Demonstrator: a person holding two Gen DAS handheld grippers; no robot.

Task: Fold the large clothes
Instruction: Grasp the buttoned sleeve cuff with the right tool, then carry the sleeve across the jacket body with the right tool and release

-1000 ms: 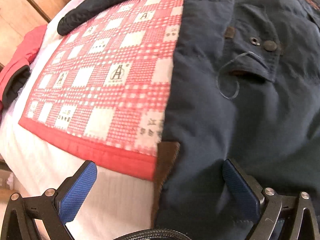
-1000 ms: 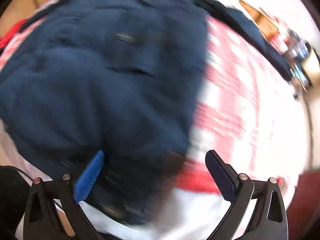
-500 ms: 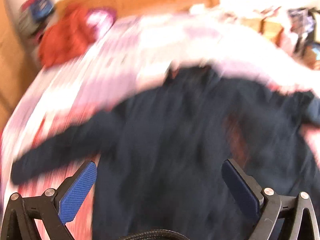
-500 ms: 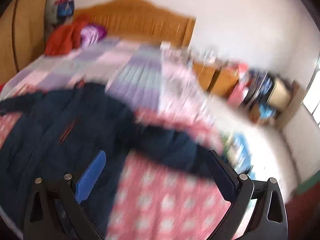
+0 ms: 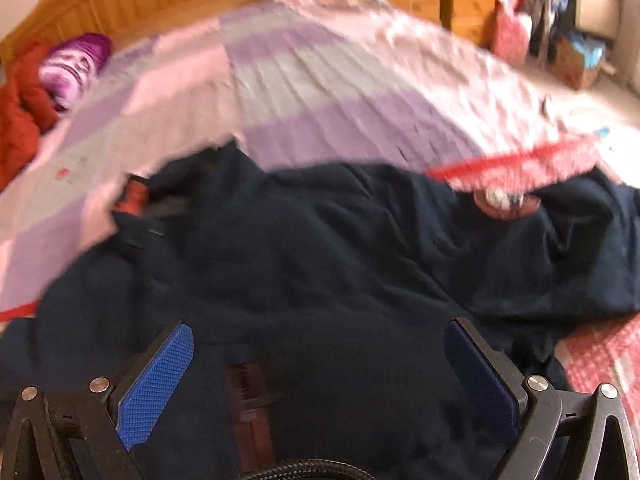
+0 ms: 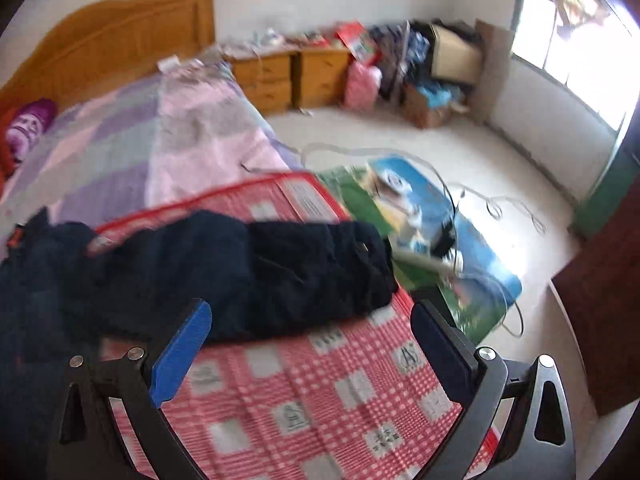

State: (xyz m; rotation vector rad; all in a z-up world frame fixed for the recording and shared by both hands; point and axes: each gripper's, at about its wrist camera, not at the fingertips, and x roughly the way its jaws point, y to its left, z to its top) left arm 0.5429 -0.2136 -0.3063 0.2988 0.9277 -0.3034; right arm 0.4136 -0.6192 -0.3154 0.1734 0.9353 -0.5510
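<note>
Here, at the far left of your left camera, a red garment point(image 5: 18, 120) and a purple bundle point(image 5: 76, 64) lie against the wooden headboard point(image 5: 160, 4). Moving right, the purple-striped bedspread point(image 5: 320, 96) runs across the bed, and the dark navy jacket point(image 5: 320, 264) lies spread over the near part of it, on the red checked sheet point(image 5: 600, 356). Your left gripper point(image 5: 320, 376) hangs above the jacket with its 2 blue-padded fingers wide apart and nothing between them. This view is blurred, so fine detail on the jacket is hard to tell.

In your right camera, the jacket's body fills the left edge and 1 sleeve point(image 6: 312, 268) stretches rightward across the checked sheet, ending near the bed's edge. Your right gripper point(image 6: 312, 344) is released too, its fingers spread over the sheet just below that sleeve. Further right, a colourful poster point(image 6: 432, 236) and loose cables point(image 6: 500, 208) lie on the pale floor point(image 6: 440, 140), with 2 wooden nightstands point(image 6: 296, 76) and clutter beyond, and a window point(image 6: 576, 44) at far right.
</note>
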